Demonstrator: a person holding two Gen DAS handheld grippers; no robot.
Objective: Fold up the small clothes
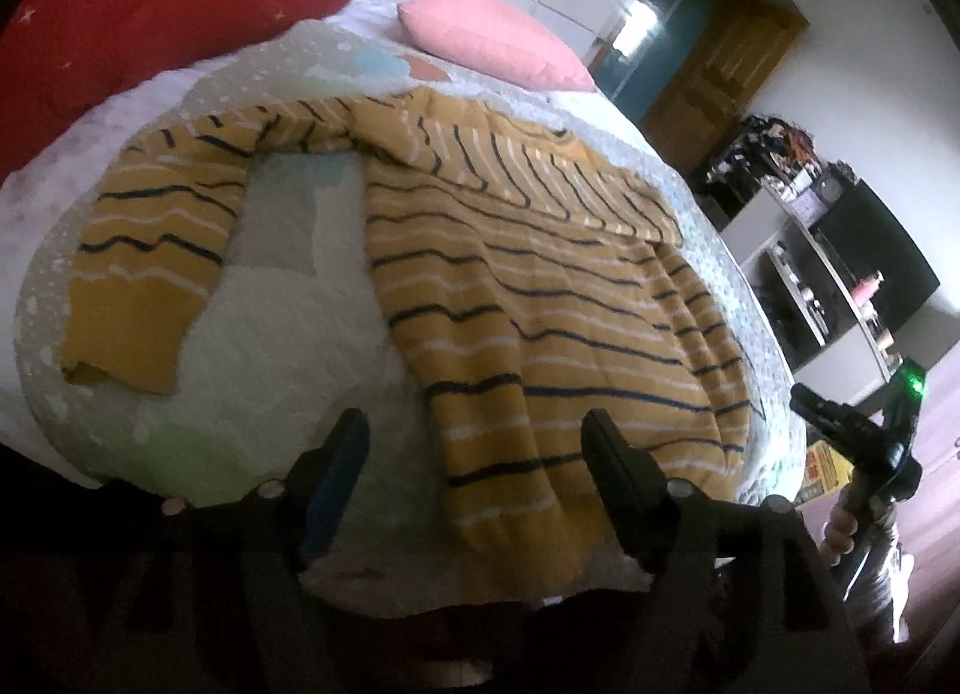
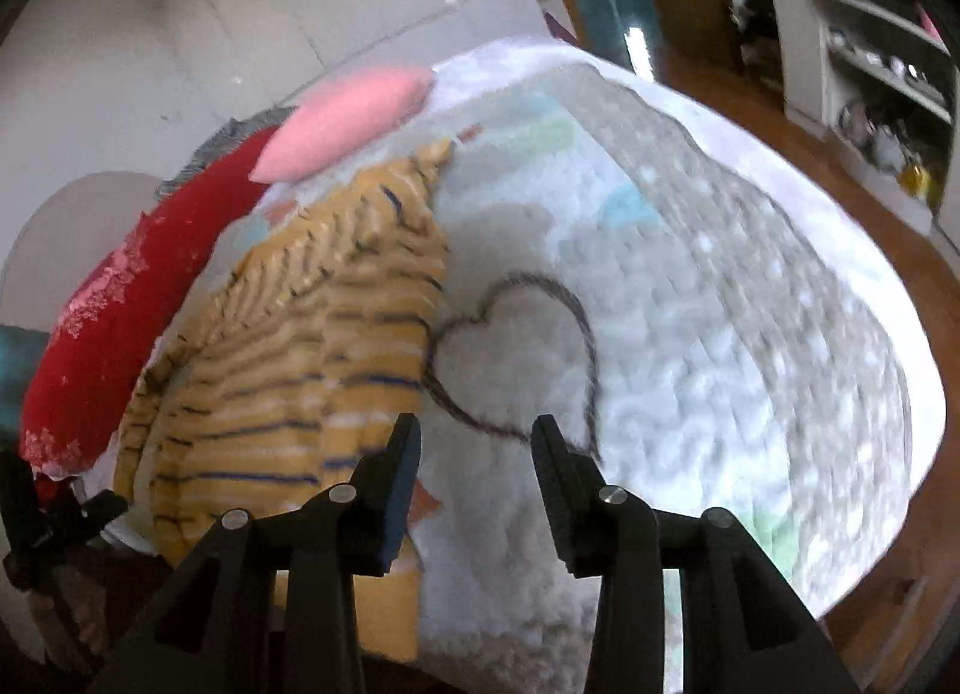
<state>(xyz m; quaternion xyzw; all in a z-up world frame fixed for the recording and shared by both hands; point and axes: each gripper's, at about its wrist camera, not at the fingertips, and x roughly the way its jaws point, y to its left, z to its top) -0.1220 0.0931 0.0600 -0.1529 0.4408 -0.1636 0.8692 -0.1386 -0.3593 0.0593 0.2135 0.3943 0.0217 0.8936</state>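
Nearby, pink pillow (image 1: 492, 36) and red cushion (image 1: 150, 15) beyond striped sweater (image 1: 528, 274).

A mustard-yellow knitted sweater (image 1: 540, 274) with thin navy and white stripes lies flat on a pale quilted bedspread (image 1: 270, 334). One long sleeve stretches out to the side and bends back toward the near edge, ending in a plain yellow cuff. The other sleeve is folded across the chest. The body is rumpled into soft ridges, and its hem reaches the near edge of the bed.
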